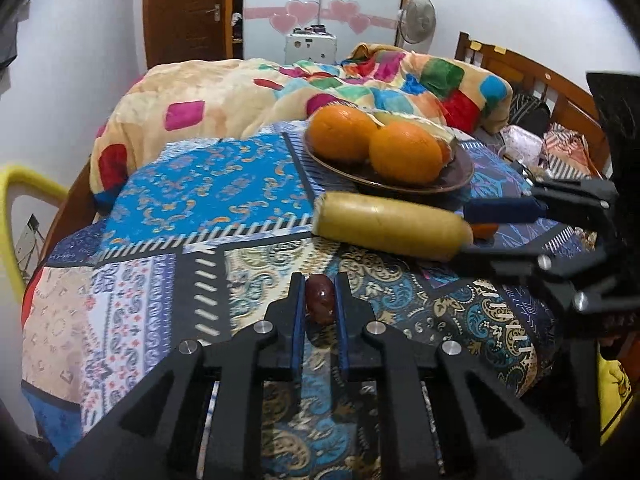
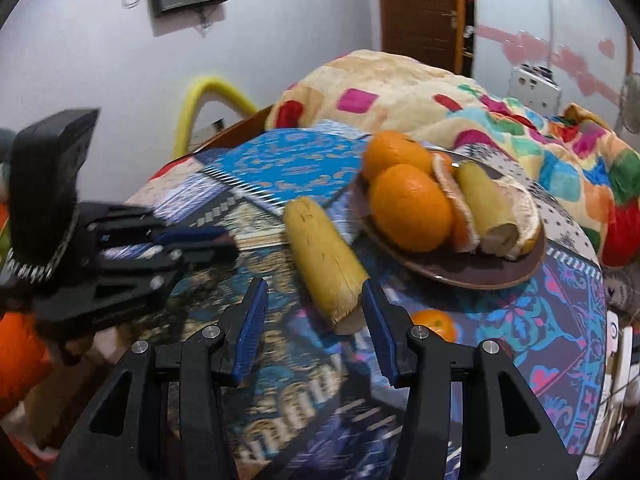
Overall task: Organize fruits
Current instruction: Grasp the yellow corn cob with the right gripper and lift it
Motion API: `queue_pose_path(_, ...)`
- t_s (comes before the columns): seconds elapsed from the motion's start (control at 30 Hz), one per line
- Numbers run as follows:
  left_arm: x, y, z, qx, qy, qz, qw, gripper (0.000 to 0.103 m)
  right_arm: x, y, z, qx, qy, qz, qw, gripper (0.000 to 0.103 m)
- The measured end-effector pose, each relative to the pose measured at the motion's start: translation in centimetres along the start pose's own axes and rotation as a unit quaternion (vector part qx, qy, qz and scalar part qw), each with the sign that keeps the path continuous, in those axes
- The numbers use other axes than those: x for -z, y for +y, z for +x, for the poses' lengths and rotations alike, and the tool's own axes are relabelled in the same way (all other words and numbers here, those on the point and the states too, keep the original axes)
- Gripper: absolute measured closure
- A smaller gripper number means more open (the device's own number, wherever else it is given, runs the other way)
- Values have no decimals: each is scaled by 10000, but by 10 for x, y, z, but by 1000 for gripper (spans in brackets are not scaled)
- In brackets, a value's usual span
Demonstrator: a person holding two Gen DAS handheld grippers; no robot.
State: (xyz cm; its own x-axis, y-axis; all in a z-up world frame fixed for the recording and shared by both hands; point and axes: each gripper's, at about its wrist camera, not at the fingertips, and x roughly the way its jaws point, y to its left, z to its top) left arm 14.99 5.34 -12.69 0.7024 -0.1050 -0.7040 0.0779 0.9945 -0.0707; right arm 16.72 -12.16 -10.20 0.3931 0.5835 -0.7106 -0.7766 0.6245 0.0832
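The left gripper (image 1: 319,300) is seen clamped on a small dark red fruit (image 1: 319,298), which is pinched between the two blue pads near their tips, just above the patterned cloth (image 1: 208,184). The kind of fruit cannot be told; it is glossy and reddish brown.

Ahead of the left fingertips and to their right, a yellow banana (image 1: 390,226) is seen lying on the cloth. Its far end is covered by the right gripper (image 2: 314,300), which comes in from the right edge of the left wrist view. In the right wrist view the fingers of that gripper are held apart, and the near end of the banana (image 2: 324,258) is found between them, closer to the right pad (image 2: 380,320). Whether that pad touches the peel cannot be told; the left pad is clearly apart from it.

Beyond the banana, a dark brown plate (image 1: 460,176) is seen with two whole oranges (image 1: 406,152) on it. In the right wrist view, orange segments (image 2: 460,208) and a peeled banana piece (image 2: 486,208) are also shown on the plate (image 2: 480,276), ahead of the right fingers and to their right. A small orange fruit (image 2: 436,322) is seen on the cloth just beside the outer side of the right finger. A colourful blanket (image 1: 248,88) is heaped beyond the plate.
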Motion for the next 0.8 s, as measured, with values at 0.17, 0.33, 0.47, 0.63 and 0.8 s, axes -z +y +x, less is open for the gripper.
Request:
queue_pose_path(0.17, 2, 12, -9, -54, -84, -79, 9999, 90, -11, 8, 14, 177, 29, -221, 9996, 57)
queue_pose_path(0.33, 5, 21, -10, -46, -100, -123, 9999, 90, -26, 2, 41, 104, 283, -197, 9994, 57)
queue_pose_path(0.47, 6, 28, -8, -25, -108, -179, 9998, 90, -28, 3, 54, 219, 422, -308, 9984, 57)
queue_pose_path(0.63, 6, 33, -1, -20, -66, -284, 9996, 90, -28, 5, 64, 290, 568, -326, 9974, 59)
queue_pose_path(0.8, 6, 30, 0, -29, -41, -276, 9996, 90, -25, 5, 60, 143, 554, -150, 9982, 65)
